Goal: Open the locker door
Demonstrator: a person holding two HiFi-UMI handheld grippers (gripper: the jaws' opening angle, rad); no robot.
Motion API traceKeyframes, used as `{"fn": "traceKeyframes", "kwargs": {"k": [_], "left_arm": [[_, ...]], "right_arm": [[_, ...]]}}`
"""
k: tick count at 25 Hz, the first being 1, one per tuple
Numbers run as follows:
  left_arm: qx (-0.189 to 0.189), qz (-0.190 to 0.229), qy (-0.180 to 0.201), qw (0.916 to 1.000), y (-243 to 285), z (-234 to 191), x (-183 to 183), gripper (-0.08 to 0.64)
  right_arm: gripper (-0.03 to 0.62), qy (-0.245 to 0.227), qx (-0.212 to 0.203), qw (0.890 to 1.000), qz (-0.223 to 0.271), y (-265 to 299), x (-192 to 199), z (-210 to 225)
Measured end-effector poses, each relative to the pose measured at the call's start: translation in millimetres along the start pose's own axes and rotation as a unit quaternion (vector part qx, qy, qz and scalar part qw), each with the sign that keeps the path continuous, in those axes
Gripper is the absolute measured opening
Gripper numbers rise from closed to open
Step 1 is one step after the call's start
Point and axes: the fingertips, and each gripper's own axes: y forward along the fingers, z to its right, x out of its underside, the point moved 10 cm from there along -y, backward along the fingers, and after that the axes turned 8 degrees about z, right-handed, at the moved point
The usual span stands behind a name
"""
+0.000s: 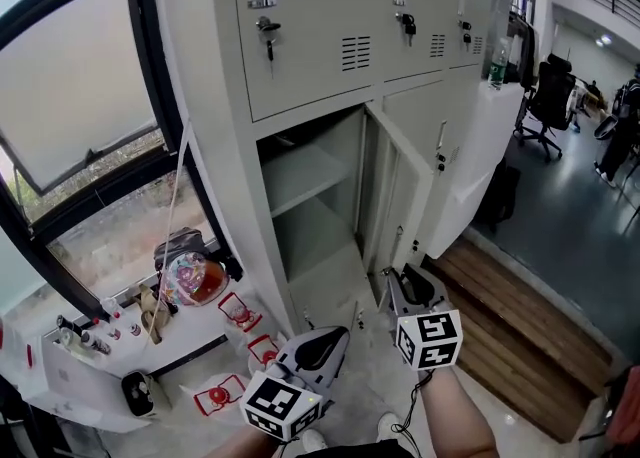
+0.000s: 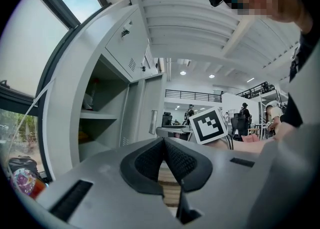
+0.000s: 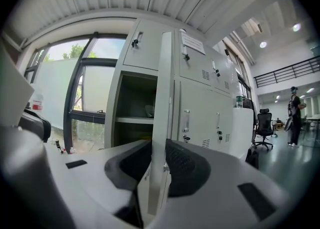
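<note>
We hold the right gripper low on the locker door. Its fingers are narrowed onto the door's free edge, and one pad bears on each face. The locker door stands swung out from the open compartment, edge-on to this gripper. The left gripper sits left of the locker door and apart from it. Its fingers are closed tip to tip with nothing between them.

Daylight pours through the window, shelves beside the locker door sit shadowed, far ceiling lamps glare, and both gripper views bulge into black corners.
</note>
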Motion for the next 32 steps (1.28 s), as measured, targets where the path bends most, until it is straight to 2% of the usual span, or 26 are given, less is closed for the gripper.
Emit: {"fn": "traceKeyframes", "kwargs": {"k": [15,26,32], "left_arm": [[-0.011,0.001,-0.001,0.9999,60.7,40.2,9.8,0.017],[-0.04,0.004,-0.002,0.9992,106.3,57.2,19.7,0.017],[-0.058,0.005,-0.004,0.9983,130.5,65.6,28.5,0.017]], "right_arm": [[0.137,0.013,-0.01,1.0,-0.005,-6.0,7.5,83.4],[0.119,0.012,-0.023,1.0,0.0,4.6,13.3,138.7],[0.101,-0.005,-0.041,0.999,0.006,14.2,15.6,164.8]]}}
